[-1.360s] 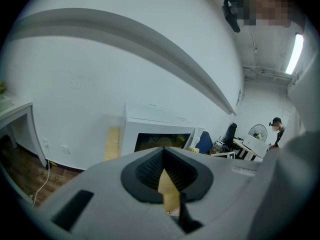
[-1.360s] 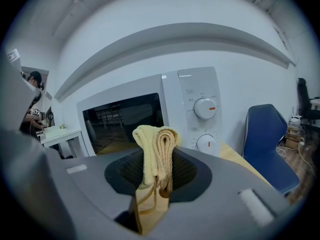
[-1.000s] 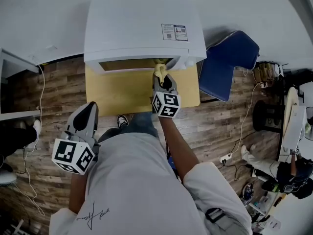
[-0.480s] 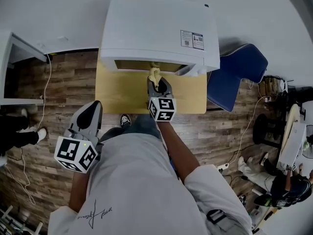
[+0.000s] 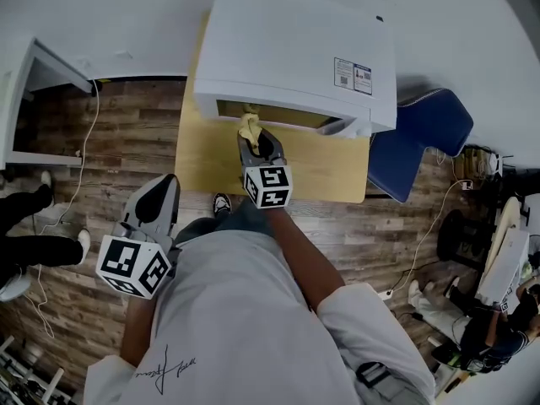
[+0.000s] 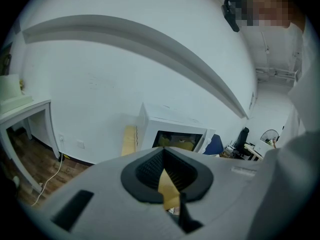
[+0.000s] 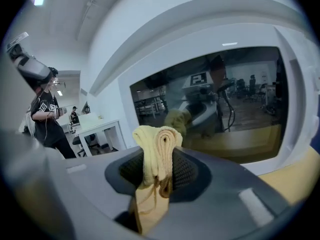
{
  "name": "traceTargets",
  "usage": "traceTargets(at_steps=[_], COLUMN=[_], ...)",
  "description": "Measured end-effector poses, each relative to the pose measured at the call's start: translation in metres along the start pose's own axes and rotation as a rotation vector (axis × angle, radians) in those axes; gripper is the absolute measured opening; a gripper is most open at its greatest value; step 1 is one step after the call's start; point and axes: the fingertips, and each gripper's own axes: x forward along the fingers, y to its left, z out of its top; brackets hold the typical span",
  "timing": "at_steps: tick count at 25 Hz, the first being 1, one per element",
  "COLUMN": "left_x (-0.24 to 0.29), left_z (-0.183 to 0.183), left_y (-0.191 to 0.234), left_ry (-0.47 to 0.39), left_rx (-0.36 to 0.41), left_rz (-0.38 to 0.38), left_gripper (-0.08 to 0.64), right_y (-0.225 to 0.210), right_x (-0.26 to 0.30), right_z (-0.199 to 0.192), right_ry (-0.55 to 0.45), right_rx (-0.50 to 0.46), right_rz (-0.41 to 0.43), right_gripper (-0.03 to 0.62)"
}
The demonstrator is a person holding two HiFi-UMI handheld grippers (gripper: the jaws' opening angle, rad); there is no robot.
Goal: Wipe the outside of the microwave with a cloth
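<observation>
The white box-shaped microwave (image 5: 295, 53) stands on a small pale-yellow wooden worktop (image 5: 207, 163) against the wall, its dark glass door facing the person; the folded yellow terry cloth (image 7: 156, 146) is clamped between the jaws of the right gripper (image 5: 253, 139), a rolled wad standing proud of the tips so that fabric, not plastic, meets the door; in the head view the wad sits at the left part of the door front, touching or just short of it, I cannot tell which; a wipe across the front seems the step in hand; the left gripper (image 5: 156, 194) hangs low beside the person's body, well apart from the microwave, jaws closed tip to tip on nothing, probably to leave the wiping arm room.
</observation>
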Motion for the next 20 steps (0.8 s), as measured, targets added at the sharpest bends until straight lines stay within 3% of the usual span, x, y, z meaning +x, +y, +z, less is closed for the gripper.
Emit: traceTargets(at_steps=[9, 20], left_x=[-0.013, -0.026], left_z=[-0.006, -0.011], left_y=[0.011, 0.020], left_ry=[0.000, -0.005], left_rx=[-0.019, -0.051], left_rz=[0.055, 0.114], left_gripper=[-0.008, -0.008], right_y=[0.058, 0.104], right_x=[0.033, 0.058], right_z=[-0.002, -0.006], right_ry=[0.023, 0.049], right_rx=[-0.043, -0.060], right_rz=[0.154, 0.258], right_gripper=[0.118, 0.118])
